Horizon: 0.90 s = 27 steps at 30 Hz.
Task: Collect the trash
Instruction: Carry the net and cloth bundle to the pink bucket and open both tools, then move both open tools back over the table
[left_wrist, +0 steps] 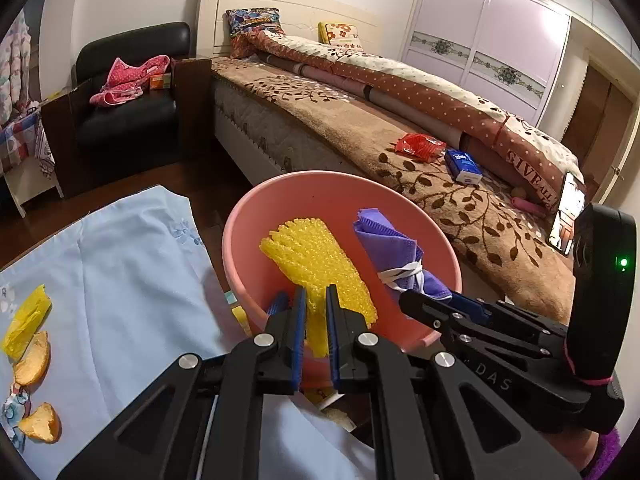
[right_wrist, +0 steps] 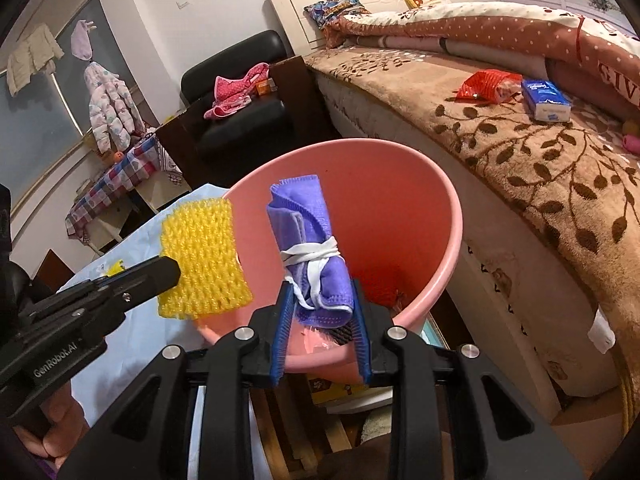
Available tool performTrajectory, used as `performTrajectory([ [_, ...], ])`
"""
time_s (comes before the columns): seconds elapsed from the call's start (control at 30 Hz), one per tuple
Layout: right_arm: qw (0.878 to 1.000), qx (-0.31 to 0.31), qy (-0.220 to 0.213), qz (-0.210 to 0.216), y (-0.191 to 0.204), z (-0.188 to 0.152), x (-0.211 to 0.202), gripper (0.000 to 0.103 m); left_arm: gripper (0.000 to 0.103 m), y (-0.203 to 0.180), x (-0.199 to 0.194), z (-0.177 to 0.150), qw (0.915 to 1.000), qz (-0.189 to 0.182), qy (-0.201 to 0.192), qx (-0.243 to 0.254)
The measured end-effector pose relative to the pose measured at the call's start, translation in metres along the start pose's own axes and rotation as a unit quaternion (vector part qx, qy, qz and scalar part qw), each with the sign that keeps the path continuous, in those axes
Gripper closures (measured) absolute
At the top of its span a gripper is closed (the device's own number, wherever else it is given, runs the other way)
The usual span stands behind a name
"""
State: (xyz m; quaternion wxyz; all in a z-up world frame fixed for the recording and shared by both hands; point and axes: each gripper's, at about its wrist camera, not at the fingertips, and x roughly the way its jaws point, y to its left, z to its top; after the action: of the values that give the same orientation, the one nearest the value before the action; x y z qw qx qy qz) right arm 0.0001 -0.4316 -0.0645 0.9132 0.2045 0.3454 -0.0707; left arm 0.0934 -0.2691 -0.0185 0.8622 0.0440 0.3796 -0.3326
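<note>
A pink bin (left_wrist: 320,178) (right_wrist: 452,216) stands between the table and the bed. My left gripper (left_wrist: 316,292) (right_wrist: 170,272) is over its near rim, shut on a yellow foam net (left_wrist: 316,256) (right_wrist: 204,256) that hangs over the bin's mouth. To its right, my right gripper (right_wrist: 320,292) (left_wrist: 408,300) is shut on a rolled purple face mask (right_wrist: 304,224) (left_wrist: 388,244) wound with its white straps, also above the bin's opening. Some scraps lie at the bottom of the bin.
Two orange peels (left_wrist: 34,360) and a yellow wrapper (left_wrist: 26,320) lie on the light blue cloth (left_wrist: 128,280) at the left. On the bed's brown blanket (left_wrist: 360,132) lie a red packet (left_wrist: 420,146), a blue tissue pack (left_wrist: 464,164) and a phone (left_wrist: 568,212). A black armchair (left_wrist: 128,120) stands behind.
</note>
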Motion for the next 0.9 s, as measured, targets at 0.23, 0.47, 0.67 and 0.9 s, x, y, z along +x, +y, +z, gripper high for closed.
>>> performTrajectory([
  [0.23, 1.000, 0.018, -0.002, 0.008, -0.003, 0.001, -0.001, 0.068, 0.065, -0.003, -0.005, -0.003, 0.9999, -0.001, -0.007, 0.008],
  [0.47, 1.000, 0.026, -0.010, 0.010, -0.003, -0.001, -0.008, 0.063, 0.064, -0.001, -0.019, -0.005, 0.9999, 0.000, -0.013, 0.001],
  [0.67, 1.000, 0.012, -0.016, 0.013, 0.008, -0.005, -0.018, 0.063, 0.064, 0.002, -0.033, -0.012, 0.9998, 0.004, -0.016, -0.010],
  [0.9, 0.999, 0.004, -0.020, 0.047, 0.029, -0.019, -0.034, 0.063, 0.064, 0.007, -0.057, -0.026, 0.9993, 0.027, -0.024, -0.006],
])
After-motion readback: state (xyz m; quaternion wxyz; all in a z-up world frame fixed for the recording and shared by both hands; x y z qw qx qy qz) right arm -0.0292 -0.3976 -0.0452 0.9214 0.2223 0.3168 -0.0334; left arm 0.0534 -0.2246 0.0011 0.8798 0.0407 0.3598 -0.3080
